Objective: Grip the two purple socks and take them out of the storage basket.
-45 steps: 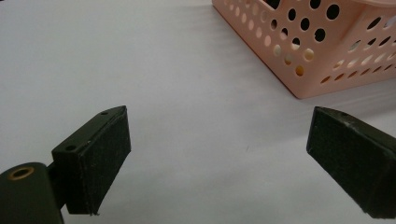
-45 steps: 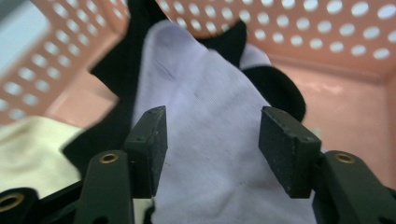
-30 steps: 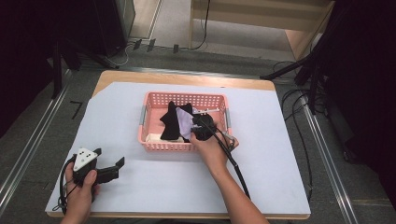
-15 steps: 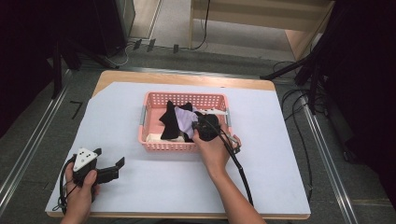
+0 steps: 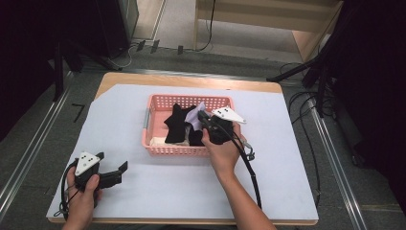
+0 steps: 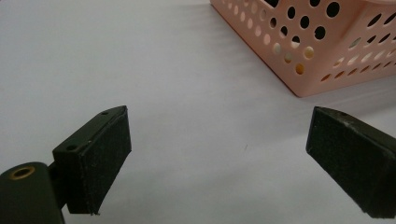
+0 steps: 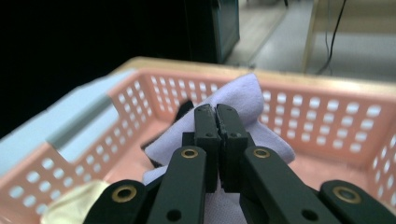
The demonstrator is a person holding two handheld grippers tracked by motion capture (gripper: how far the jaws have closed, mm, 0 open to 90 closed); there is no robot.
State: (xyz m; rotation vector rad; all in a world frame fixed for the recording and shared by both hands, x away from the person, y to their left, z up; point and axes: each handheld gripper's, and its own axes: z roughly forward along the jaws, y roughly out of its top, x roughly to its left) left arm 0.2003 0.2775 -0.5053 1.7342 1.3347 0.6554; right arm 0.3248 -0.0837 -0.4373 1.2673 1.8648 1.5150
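Note:
A pink perforated basket [image 5: 146, 129] sits mid-table and holds a black cloth [image 5: 176, 122], a lavender cloth [image 5: 196, 114] and a cream cloth [image 5: 158, 141]. My right gripper [image 5: 203, 117] reaches into the basket from its right side. In the right gripper view its jaws [image 7: 216, 112] are pressed together with the lavender cloth [image 7: 250, 93] bunched around them, inside the basket [image 7: 327, 116]. My left gripper [image 5: 112, 160] rests on the table at the front left, open and holding nothing. The left gripper view [image 6: 219, 144] looks at the basket's corner [image 6: 317, 60].
White paper [image 5: 287, 158] covers the wooden table. The right gripper's cable [image 5: 251, 172] trails along the forearm. Beyond the table are a floor with cables [image 5: 306, 103] and a wooden frame [image 5: 268, 24]. Metal rails [image 5: 28, 153] run along both sides.
My right hand has shifted slightly right and farther over the basket, jaws still closed at the lavender cloth. The left gripper has stayed put.

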